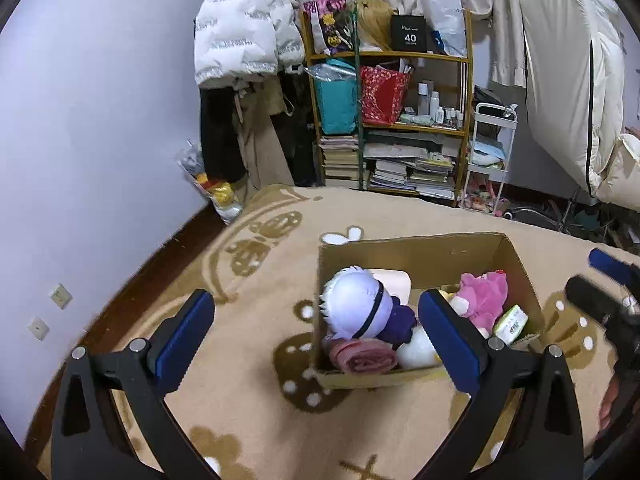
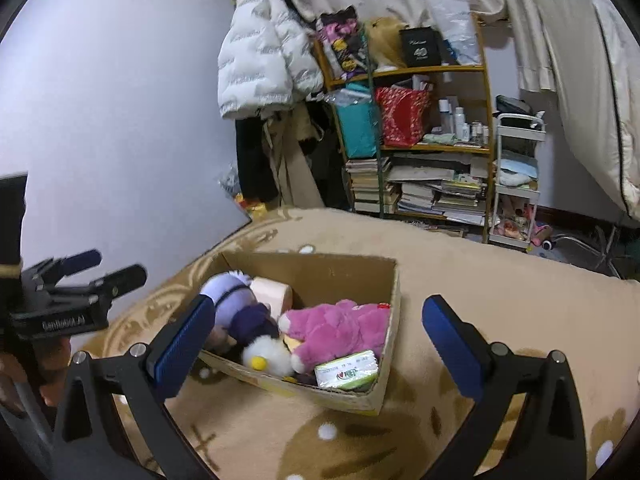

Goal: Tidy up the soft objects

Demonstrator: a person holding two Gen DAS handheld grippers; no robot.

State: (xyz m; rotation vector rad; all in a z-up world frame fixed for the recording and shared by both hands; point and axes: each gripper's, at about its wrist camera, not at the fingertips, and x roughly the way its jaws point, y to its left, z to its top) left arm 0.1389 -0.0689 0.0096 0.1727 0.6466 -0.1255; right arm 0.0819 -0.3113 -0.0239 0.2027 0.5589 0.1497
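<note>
Plush toys already fill most of the cardboard box (image 1: 424, 258) that sits on the tan patterned blanket (image 1: 256, 412). Inside you can see a white-haired doll (image 1: 358, 304) with a dark band across its face, a pink plush (image 1: 482, 298), a white fluffy toy (image 2: 267, 354) with a yellow spot, a rolled pink cloth (image 1: 368, 356) against the near wall, a pale pink block (image 2: 272, 293) toward the back, and a green-and-white tissue pack (image 2: 347, 369) in the near right corner.

Your left claw (image 1: 316, 340) hangs above and just in front of the box, wide open and holding nothing. Your right claw (image 2: 316, 344) is likewise spread wide and empty, hovering over the box's near right corner. No loose soft thing shows on the blanket outside the box, so the step in hand looks like settling or sorting what is already in there.

To do that well, pick one item and commit. The pink plush is the easiest: it lies on top and lies right between the right claw's fingers in that view. Come down over its body rather than a limb, so the squeeze gathers bulk and does not slip off fur. Keep the fingers off the cardboard wall and the tissue pack, since catching either would likely drag the light box across the blanket. Hold the left claw back and clear, or use it to steady the box's left wall if it starts to shift. Close gently; plush compresses a lot before it grips.
</note>
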